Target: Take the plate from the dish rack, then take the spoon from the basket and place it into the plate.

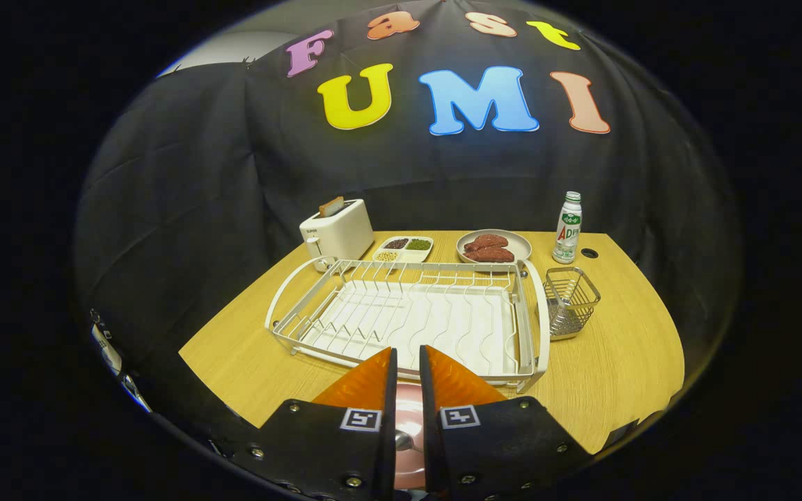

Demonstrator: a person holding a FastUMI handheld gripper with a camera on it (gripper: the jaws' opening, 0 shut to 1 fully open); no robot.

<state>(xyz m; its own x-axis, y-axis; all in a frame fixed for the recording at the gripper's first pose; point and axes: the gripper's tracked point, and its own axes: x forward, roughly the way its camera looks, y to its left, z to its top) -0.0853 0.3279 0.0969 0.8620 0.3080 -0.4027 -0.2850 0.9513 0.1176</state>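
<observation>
On the far left of the wooden table (624, 362) stands a white toaster (337, 233) with a slice of bread (331, 206) poking from its slot. Just right of it lies a small divided dish (404, 249) holding dark, green and pale grains in separate compartments. The white dish rack (408, 320) fills the middle of the table, its wire slots bare and its ribbed drain tray showing through.

Near the front edge, the gripper (408, 365) hangs just short of the rack's near rail. Its jaws stand narrow, with only a thin gap between them, and nothing is pinched at the tips. Through that gap, below the fingers, a pink plate (408, 424) shows on the table, and the bowl of a metal spoon (404, 441) lies in it.

Behind the rack's far right corner sits a grey plate (519, 243) with pieces of red meat (488, 248). Right of the rack, just beside its handle, stands a wire basket (571, 300). Farther back and right stands a small white bottle (568, 228) with a green cap, near a dark hole (589, 253) in the tabletop.
</observation>
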